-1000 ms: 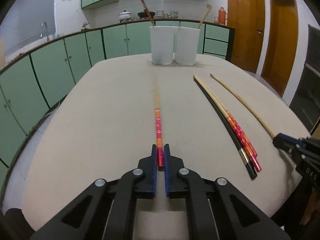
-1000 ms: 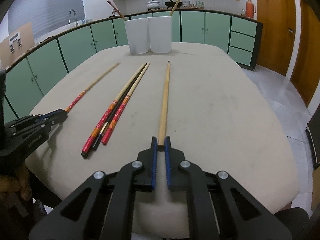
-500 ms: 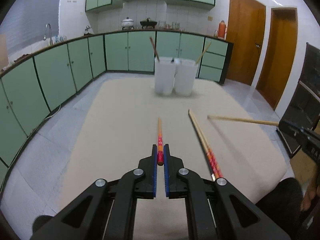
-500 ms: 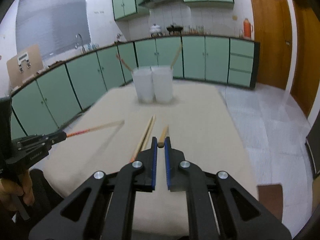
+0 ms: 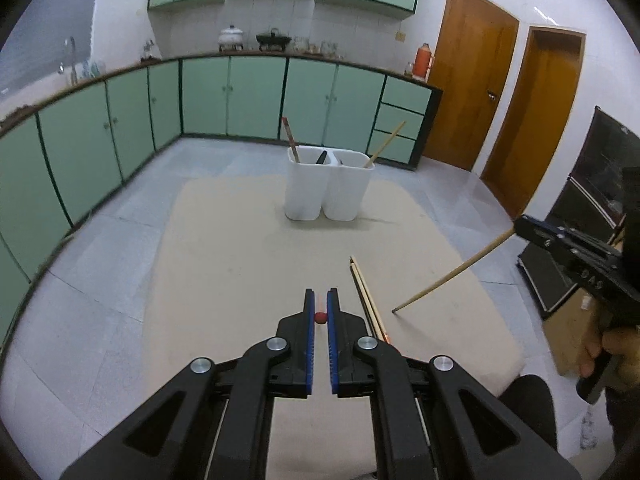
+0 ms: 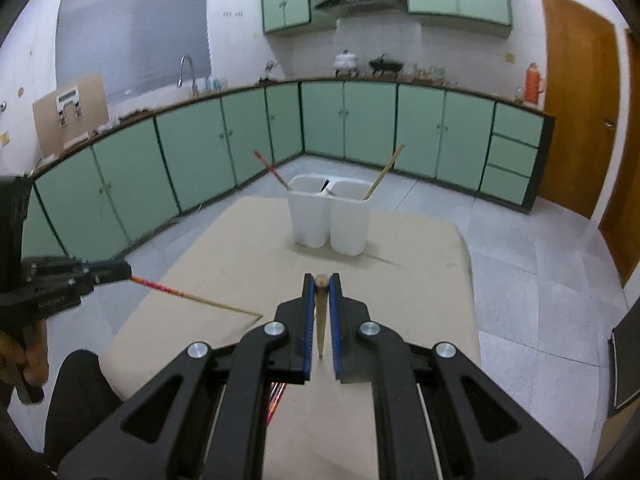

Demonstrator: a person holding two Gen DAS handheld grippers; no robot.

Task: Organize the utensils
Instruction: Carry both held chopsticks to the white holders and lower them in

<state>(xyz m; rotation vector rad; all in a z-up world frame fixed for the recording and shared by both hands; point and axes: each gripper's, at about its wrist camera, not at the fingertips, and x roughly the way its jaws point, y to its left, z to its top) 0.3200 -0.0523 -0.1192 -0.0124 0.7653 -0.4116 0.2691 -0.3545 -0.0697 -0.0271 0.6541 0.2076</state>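
Note:
My left gripper is shut on a red-handled chopstick, seen end-on; in the right wrist view that chopstick slants down toward the table. My right gripper is shut on a plain wooden chopstick that points down; in the left wrist view it slants to the table. Both grippers are high above the beige table. Two white holders stand at the far end, each with a chopstick inside. More chopsticks lie on the table.
Green cabinets line the far walls with a counter, sink and pots. Wooden doors are at the right. A dark appliance stands right of the table. Grey tiled floor surrounds the table.
Both grippers have lifted their chopsticks off the table and risen high. The chopsticks now tilt steeply downward, and the holders look farther below.

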